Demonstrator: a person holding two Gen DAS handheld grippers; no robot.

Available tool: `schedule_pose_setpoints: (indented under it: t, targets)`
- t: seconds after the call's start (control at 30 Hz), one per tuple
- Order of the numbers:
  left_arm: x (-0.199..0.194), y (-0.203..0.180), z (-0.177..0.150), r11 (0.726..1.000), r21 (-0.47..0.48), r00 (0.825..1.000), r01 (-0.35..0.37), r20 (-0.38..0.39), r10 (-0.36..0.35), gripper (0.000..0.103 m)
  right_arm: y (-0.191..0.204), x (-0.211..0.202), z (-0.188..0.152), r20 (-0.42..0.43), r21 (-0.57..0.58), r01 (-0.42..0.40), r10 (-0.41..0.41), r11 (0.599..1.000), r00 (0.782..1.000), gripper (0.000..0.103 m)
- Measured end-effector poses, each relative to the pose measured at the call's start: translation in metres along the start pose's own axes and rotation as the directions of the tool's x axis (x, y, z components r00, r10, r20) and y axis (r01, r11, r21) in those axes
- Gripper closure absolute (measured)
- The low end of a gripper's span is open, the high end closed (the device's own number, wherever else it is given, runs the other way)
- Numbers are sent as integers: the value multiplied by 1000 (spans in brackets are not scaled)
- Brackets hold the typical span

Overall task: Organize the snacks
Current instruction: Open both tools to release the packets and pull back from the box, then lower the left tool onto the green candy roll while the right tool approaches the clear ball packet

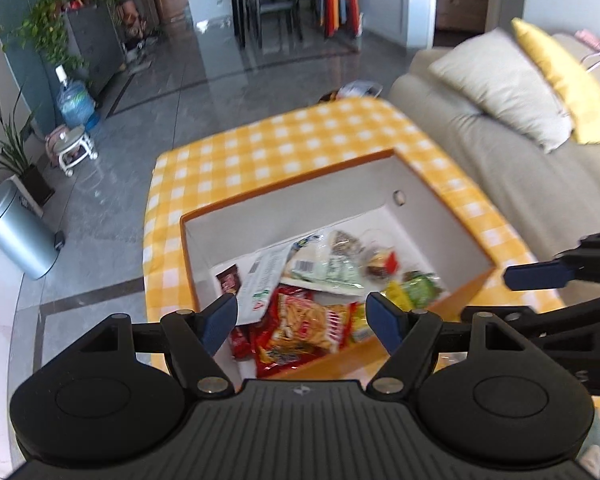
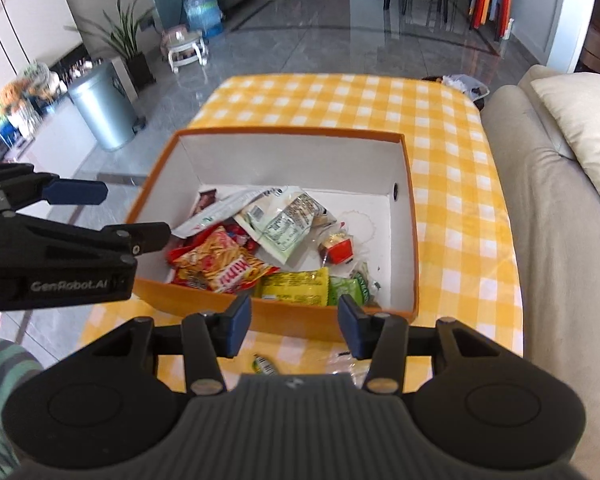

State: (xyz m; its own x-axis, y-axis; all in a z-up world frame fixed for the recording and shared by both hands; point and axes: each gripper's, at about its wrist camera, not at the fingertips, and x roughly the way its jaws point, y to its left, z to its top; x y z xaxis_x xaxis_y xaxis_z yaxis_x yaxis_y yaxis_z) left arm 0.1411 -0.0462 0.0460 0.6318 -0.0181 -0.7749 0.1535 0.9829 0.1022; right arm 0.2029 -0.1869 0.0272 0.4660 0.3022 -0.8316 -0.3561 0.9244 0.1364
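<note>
Ahead of both empty, spread grippers, left gripper (image 1: 300,320) and right gripper (image 2: 294,330), most snacks (image 2: 260,248) already lie in the box (image 2: 414,240); a small green packet (image 2: 264,364) remains beneath the right one

Bright daylight; motion blur; fisheye warp

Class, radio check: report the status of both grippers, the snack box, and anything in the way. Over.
Left hand-held gripper open, empty, above orange box. Right hand-held gripper open, empty, at near rim. Snacks piled inside; small green packet left on checkered tablecloth. Nothing blocking.
</note>
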Motion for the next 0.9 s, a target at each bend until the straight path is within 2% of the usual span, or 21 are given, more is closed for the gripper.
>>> schedule_pose_setpoints:
  t: [0.2, 0.33, 0.43, 0.63, 0.77, 0.9]
  targets:
    - [-29, -11, -29, 998, -45, 999, 34, 43, -32, 17, 8, -30, -47, 112, 7, 25, -26, 1000, 993, 55]
    - [-30, -17, -53, 994, -90, 998, 68, 21, -66, 17, 10, -36, -83, 135, 37, 46, -51, 998, 990, 54]
    - [-22, -21, -70, 985, -144, 995, 94, -13, -97, 17, 11, -35, -106, 149, 46, 98, -104, 994, 983, 54]
    - [4, -33, -99, 969, -238, 993, 68, -73, -87, 18, 9, -15, -145, 125, 69, 153, -161, 986, 979, 53]
    - [22, -42, -112, 947, -302, 984, 107, -104, -144, 24, 2, 7, -165, 80, 62, 225, -230, 972, 970, 53]
    - [35, -49, -120, 939, -323, 977, 120, -132, -170, 24, -11, 18, -172, 48, 94, 237, -242, 967, 969, 53]
